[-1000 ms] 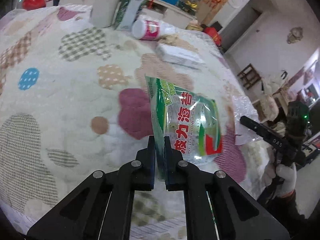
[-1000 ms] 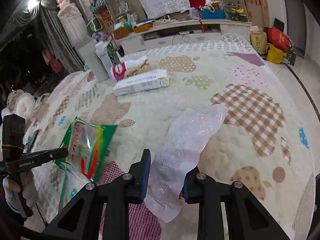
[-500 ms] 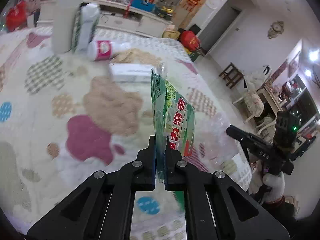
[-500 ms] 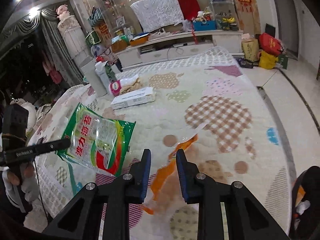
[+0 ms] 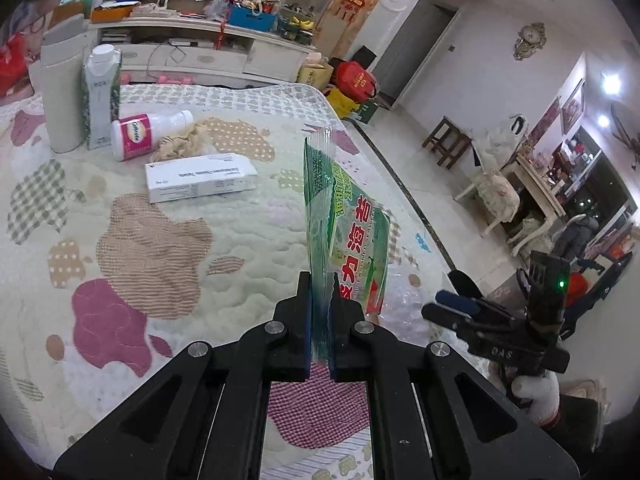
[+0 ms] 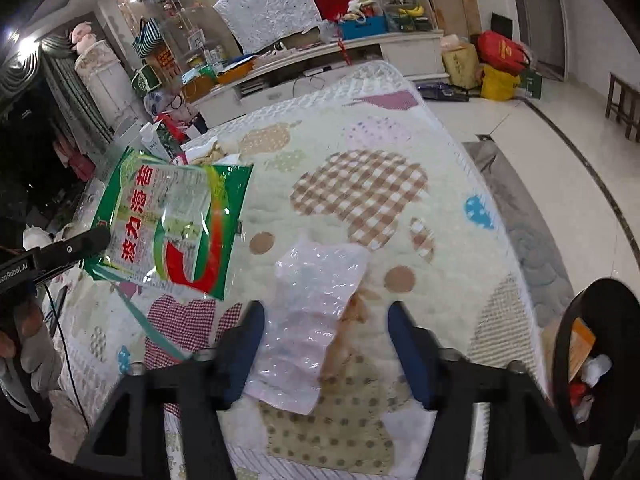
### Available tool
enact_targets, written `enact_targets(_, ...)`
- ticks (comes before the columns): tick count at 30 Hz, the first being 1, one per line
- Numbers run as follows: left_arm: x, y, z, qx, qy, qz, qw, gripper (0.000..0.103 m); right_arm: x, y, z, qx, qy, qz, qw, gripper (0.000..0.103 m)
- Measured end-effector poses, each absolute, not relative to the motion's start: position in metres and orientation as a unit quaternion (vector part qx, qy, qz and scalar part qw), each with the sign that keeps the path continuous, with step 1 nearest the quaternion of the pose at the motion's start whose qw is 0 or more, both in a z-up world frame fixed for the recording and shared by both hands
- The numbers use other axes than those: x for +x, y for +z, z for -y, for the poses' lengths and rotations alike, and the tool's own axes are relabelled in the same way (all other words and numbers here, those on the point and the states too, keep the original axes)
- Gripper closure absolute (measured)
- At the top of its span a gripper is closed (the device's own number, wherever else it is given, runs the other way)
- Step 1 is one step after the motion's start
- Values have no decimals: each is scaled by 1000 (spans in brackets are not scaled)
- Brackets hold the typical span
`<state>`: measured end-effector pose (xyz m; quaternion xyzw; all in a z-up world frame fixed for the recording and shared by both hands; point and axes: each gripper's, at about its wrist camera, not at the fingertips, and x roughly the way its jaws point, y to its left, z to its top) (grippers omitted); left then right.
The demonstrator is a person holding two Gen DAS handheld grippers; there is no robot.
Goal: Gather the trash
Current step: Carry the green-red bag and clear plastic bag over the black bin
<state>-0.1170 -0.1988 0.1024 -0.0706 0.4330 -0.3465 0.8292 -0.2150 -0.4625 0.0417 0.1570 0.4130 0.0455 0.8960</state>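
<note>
My left gripper [image 5: 320, 312] is shut on a green snack bag [image 5: 344, 224] and holds it upright above the quilted bed; the bag also shows in the right wrist view [image 6: 172, 220]. My right gripper [image 6: 324, 320] is open above a clear bubble-wrap sheet [image 6: 312, 320] that lies flat on the quilt near the front edge. It also shows in the left wrist view [image 5: 460, 300]. A black trash bin [image 6: 592, 360] with trash inside stands on the floor at the right.
A white box [image 5: 200, 178], a crumpled paper [image 5: 180, 142], a pink-labelled bottle [image 5: 148, 132], a carton [image 5: 100, 96] and a tall flask [image 5: 60, 92] are at the bed's far end. The bed edge [image 6: 492, 200] drops to tiled floor at the right.
My right gripper has opened and let go of the bubble wrap, which now lies on the quilt. My left gripper has lifted the green bag higher and turned it.
</note>
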Motion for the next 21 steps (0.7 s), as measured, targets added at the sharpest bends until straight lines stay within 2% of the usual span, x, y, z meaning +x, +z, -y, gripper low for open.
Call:
enact_targets(3,-115,104,187,-69,-333,-426,838,100,-207,35,446,149,47,-425,892,41)
enact_targets(5,-114,105,179,-68,-324,-421,845,100,-198,30,430,132,35,-431,892,33)
enact_targets(6,-113,106,174,-69,-319,-418,848,100,-195,28,424,126,30,-433,892,24)
enact_targets(7,-114,107,170,-70,-316,-417,849,100,-191,25,415,117,22,-436,892,22)
enact_targets(11,-114,105,163,-73,-314,-417,850,100,-181,15,387,38,-15,-440,897,22)
enact_targets(13,-116,103,164,-71,-317,-418,849,100,-185,13,387,25,-16,-434,900,38)
enact_targets(14,-118,103,165,-70,-319,-418,848,100,-187,15,392,29,-13,-434,900,38)
enact_targets(16,-120,102,170,-70,-325,-418,845,100,-193,16,404,40,-5,-437,899,55)
enact_targets(21,-123,105,191,-72,-348,-420,835,100,-217,28,445,89,11,-423,902,55)
